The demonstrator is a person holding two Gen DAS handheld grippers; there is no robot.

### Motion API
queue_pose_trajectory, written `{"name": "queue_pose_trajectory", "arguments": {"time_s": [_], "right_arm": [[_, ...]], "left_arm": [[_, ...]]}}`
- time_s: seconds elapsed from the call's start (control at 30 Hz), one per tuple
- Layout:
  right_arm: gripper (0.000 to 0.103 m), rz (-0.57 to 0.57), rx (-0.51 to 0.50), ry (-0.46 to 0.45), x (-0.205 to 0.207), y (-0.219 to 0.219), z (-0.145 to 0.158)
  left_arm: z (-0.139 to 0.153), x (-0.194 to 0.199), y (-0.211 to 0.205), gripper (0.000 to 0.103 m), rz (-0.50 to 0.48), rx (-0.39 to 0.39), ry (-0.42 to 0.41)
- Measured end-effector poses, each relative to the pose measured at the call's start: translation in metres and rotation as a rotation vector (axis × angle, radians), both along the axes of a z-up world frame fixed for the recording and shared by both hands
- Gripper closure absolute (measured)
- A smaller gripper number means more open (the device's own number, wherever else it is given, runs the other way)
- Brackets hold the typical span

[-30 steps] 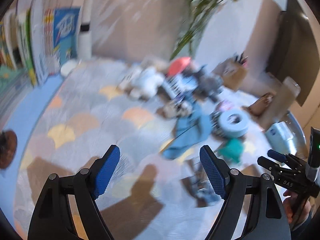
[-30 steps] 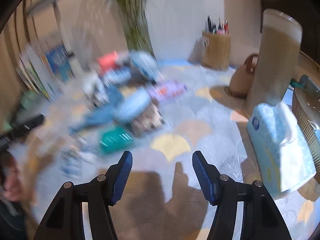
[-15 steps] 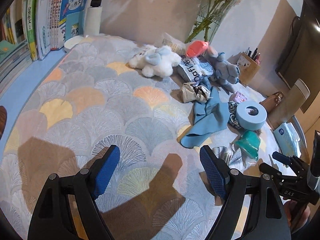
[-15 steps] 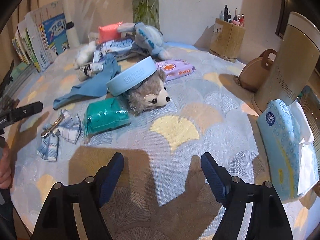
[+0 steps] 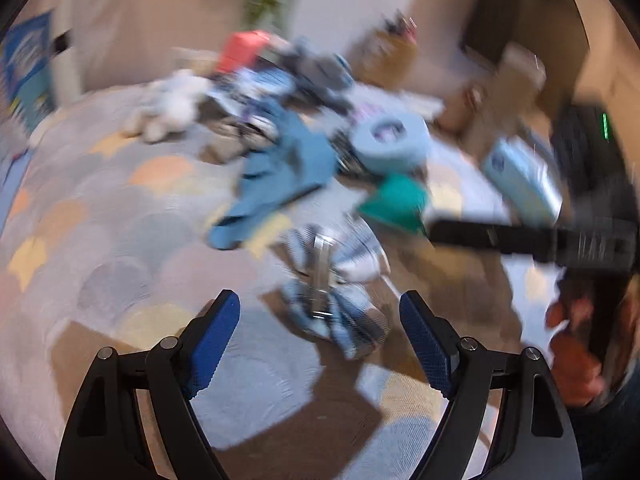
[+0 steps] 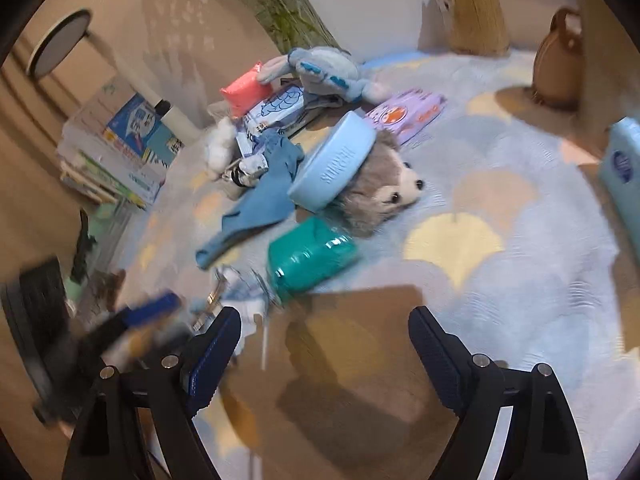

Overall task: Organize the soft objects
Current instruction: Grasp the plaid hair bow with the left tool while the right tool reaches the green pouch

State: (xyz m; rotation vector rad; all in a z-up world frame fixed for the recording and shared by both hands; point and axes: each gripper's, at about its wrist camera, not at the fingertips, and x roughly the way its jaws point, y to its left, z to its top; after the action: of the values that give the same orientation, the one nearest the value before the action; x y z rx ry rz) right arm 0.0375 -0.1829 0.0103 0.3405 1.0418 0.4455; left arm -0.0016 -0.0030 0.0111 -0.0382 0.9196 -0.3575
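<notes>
Left tool (image 5: 319,346): jaws wide apart, nothing between the pads. It hangs over the patterned cloth (image 5: 120,216) covering the bench, pointing at the checked cloth (image 5: 340,280) with the metal clip across it. The left view is badly motion-blurred, so I cannot tell whether the fingertips touch anything.

Right tool (image 6: 325,354): jaws have just been opening, now wide, nothing between them, only bare bench cloth and shadow below.

Landmark = green pack (image 6: 310,258), middle of the bench:
- grey plush animal (image 6: 384,194) just behind it, touching or nearly so.
- light-blue ring (image 6: 332,164) leans on that plush's back.
- blue garment (image 6: 260,204) lies to the pack's left, spread flat, reaching back toward the pile.
- checked cloth is in front-left of the pack, just beside it, close to the right tool's left finger.
- purple wipes pack (image 6: 406,114) behind it, past the plush.
- blue-grey plush (image 6: 324,68), pink pack (image 6: 244,88) and white plush (image 6: 218,146) are further back in a heap, overlapping.
- tissue pack (image 6: 624,176) well to the right, at the bench edge.

Left tool also shows in the right view as a blurred dark shape with a blue pad, lower left of the pack.
</notes>
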Motion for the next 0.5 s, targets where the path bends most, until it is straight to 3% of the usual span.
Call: {"name": "queue_pose_trajectory", "arguments": {"time_s": [0.07, 0.23, 0.33, 0.43, 0.47, 0.5], "right_arm": [[0.018, -0.021, -0.007, 0.007, 0.007, 0.008, 0.001], [0.018, -0.056, -0.017, 0.004, 0.019, 0.025, -0.001], [0.018, -0.088, -0.046, -0.016, 0.021, 0.034, -0.001], [0.02, -0.112, -0.096, -0.047, 0.022, 0.043, -0.001], [0.023, -0.118, -0.125, -0.061, 0.022, 0.046, -0.001], [0.039, -0.139, -0.182, -0.081, 0.02, 0.049, 0.0]], "left_arm": [[-0.003, 0.002, -0.011, 0.022, -0.017, 0.058, -0.009], [-0.004, 0.002, -0.016, 0.025, -0.041, 0.066, -0.022], [-0.004, -0.001, -0.02, 0.041, -0.037, 0.091, -0.043], [-0.003, -0.003, -0.017, 0.068, -0.042, 0.071, -0.054], [-0.003, -0.003, -0.014, 0.073, -0.04, 0.05, -0.051], [-0.002, -0.003, -0.011, 0.073, -0.035, 0.028, -0.046]]}}
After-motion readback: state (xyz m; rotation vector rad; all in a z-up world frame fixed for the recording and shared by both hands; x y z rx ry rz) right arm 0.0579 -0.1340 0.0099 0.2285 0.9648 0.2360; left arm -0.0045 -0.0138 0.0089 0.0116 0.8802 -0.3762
